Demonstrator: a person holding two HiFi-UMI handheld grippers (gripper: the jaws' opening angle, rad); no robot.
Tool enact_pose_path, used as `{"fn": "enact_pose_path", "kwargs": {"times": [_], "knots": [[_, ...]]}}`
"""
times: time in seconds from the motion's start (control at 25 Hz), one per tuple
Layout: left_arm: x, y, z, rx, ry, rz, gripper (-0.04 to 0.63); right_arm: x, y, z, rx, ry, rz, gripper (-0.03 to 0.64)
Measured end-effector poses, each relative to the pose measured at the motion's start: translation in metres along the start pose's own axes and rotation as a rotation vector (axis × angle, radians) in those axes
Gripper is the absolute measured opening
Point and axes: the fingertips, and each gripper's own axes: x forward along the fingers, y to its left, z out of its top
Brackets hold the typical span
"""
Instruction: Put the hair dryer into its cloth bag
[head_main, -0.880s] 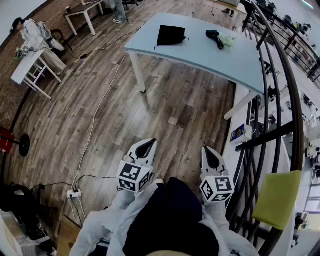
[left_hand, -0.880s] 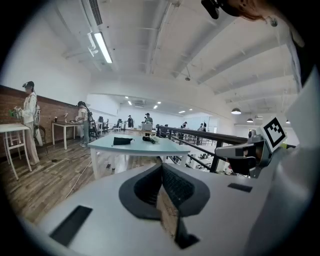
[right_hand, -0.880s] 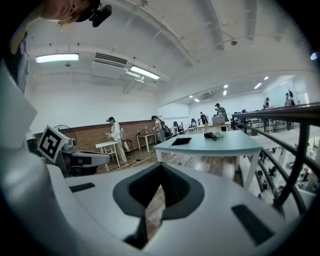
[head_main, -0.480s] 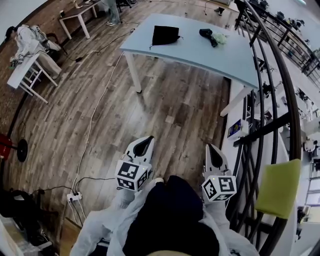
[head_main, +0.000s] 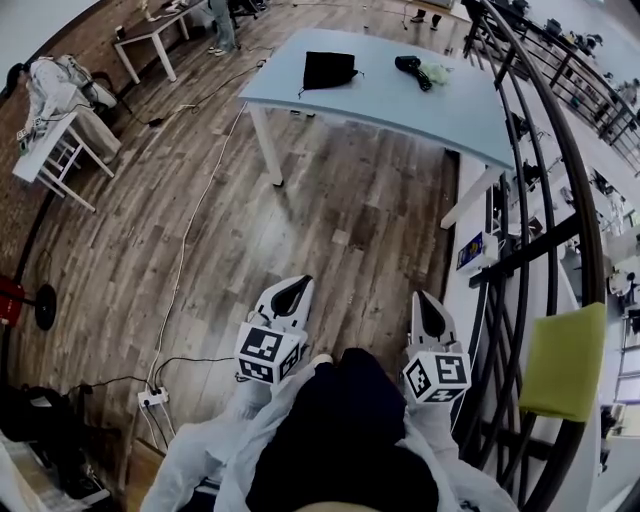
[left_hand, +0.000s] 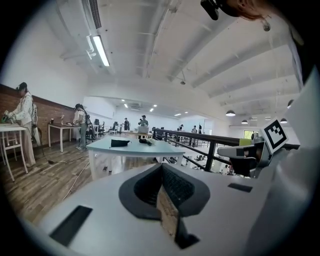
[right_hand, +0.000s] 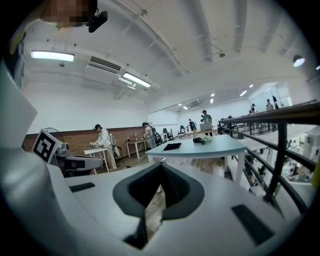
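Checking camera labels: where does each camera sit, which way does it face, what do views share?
Head view: on the head, facing steeply down at the floor; shows left gripper, right gripper, torso.
Left gripper view: on left gripper, facing along shut jaws toward the table; right gripper at right.
Right gripper view: likewise toward the table; left gripper at left.
Shared: table, cloth bag, hair dryer in all.

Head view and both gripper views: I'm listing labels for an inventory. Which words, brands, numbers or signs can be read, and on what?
No words or numbers can be read in any view.
On the left gripper and right gripper: only black-and-white square markers, no letters.
On the blue box at the right: print too small to read.
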Motion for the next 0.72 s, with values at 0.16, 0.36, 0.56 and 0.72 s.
{"fn": "enact_pose_path", "kwargs": {"times": [0.16, 0.36, 0.56, 0.72], "knots": [[-0.003, 0.001, -0.006, -0.006, 0.011, -0.018, 0.015, 0.001, 0.005, -0.007, 0.012, 0.007, -0.015, 0.008], [-0.004, 0.006, -0.003, 0.007, 0.022, -0.026, 0.015, 0.006, 0.012, -0.006, 0.018, 0.024, -0.011, 0.008], [0.0, 0.015, -0.006, 0.009, 0.031, -0.01, 0.015, 0.015, 0.012, -0.009, 0.036, 0.033, -0.004, 0.008], [0.011, 0.023, -0.007, 0.003, 0.036, -0.002, 0.015, 0.028, 0.007, -0.006, 0.025, 0.035, 0.006, 0.008]]}}
